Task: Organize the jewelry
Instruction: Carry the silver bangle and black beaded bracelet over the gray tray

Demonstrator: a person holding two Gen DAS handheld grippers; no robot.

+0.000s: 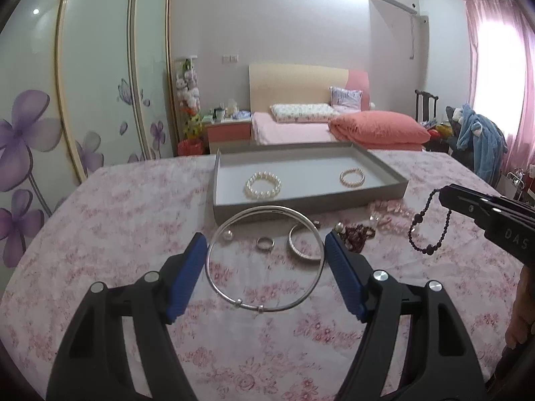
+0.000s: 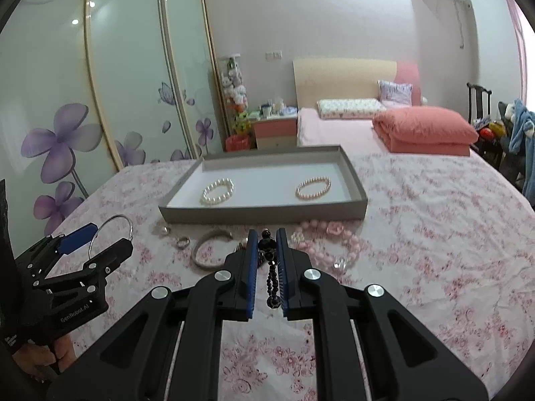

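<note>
Bedroom setup with a pink floral cloth over the tabletop, a bed and wardrobe doors with purple flowers behind it. At centre frame sits a shallow grey tray with a white pearl bracelet on its left and a pinkish one on its right.

The left gripper is spread wide with a big silver bangle between the blue pads, gripped at its sides and up off the cloth. In the right wrist view its body reads "GenRobot.AI".

The right gripper is nearly closed, pinching a dark bead bracelet that dangles. Its side reads "DAS", the rest cut off at the right edge.

Loose on the cloth below the tray: a ring, a silver cuff and pink beads.
</note>
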